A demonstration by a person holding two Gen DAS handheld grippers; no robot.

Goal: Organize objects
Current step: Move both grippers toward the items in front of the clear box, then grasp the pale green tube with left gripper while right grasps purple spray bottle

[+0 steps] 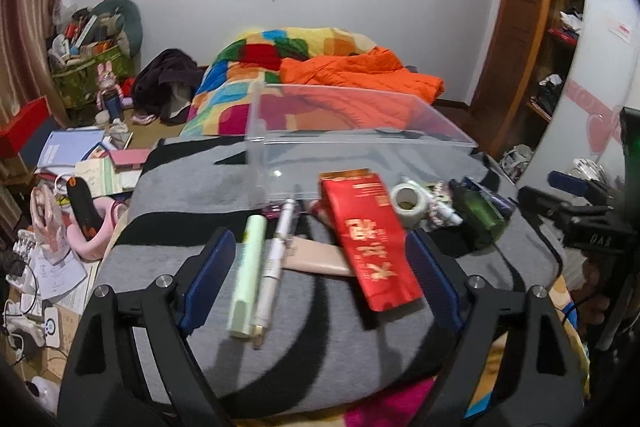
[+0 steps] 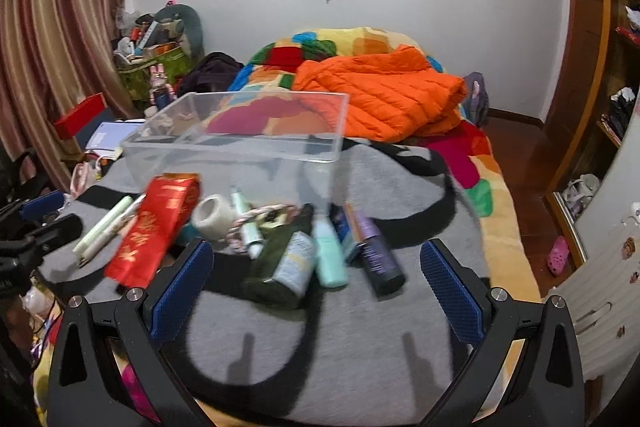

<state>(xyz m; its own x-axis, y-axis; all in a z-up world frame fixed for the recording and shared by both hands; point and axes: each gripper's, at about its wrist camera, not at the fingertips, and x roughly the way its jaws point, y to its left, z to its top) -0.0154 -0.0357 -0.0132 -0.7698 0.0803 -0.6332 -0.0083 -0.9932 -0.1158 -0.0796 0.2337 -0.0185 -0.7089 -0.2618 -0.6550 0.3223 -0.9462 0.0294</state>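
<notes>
Both my grippers hover over a grey and black blanket [image 1: 280, 359] on a bed, fingers released and grasping nothing. My left gripper [image 1: 320, 279] frames a pale green tube [image 1: 248, 275], a white pen [image 1: 276, 263] and a red packet [image 1: 372, 243]. My right gripper [image 2: 316, 291] frames a dark green bottle [image 2: 288, 263], a mint bottle [image 2: 330, 259] and a purple bottle [image 2: 378, 259]. A clear plastic box [image 2: 240, 147] sits just beyond them, empty.

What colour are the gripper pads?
Dark blue, on black fingers. Clearest in the right wrist view; the left wrist view shows the same blue pads.
</notes>
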